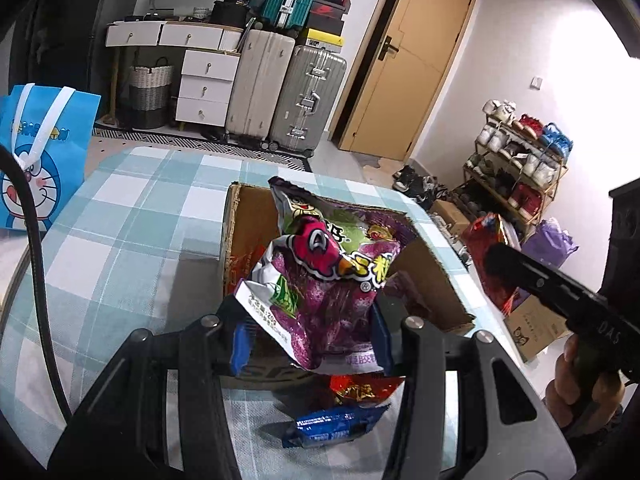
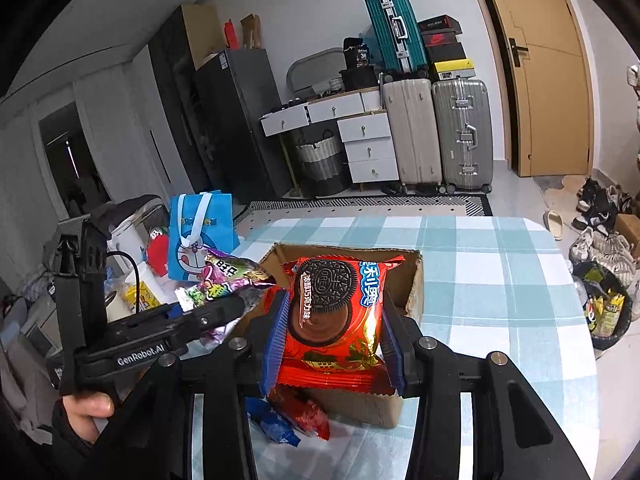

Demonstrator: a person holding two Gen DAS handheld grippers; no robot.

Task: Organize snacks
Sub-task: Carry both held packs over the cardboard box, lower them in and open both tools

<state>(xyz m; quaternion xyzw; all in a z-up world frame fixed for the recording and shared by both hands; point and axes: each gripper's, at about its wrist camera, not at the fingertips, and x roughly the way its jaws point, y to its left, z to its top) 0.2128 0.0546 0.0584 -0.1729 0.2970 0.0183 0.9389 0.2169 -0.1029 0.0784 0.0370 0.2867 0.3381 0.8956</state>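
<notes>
Worktop under a blue-and-white checked cloth carries an open cardboard box, flaps up. On the cloth just in front of the box lie two loose snacks: a blue packet and a red packet, touching each other.

Surroundings: blue cartoon tote bag stands at the worktop's left edge. Well behind are white drawers, two upright suitcases with a teal one on top, and a wooden door. A shoe rack stands on the right. Nothing lies between the held packets and the box opening.

Left gripper: jaws clamped on a purple snack bag, gripped at its lower end. The bag's long axis runs away from the camera, its top leaning over the box.

Right gripper: jaws clamped on a red Oreo packet by its two side edges. The packet stands roughly upright, printed face toward the camera, long axis vertical, above the box's near wall.
</notes>
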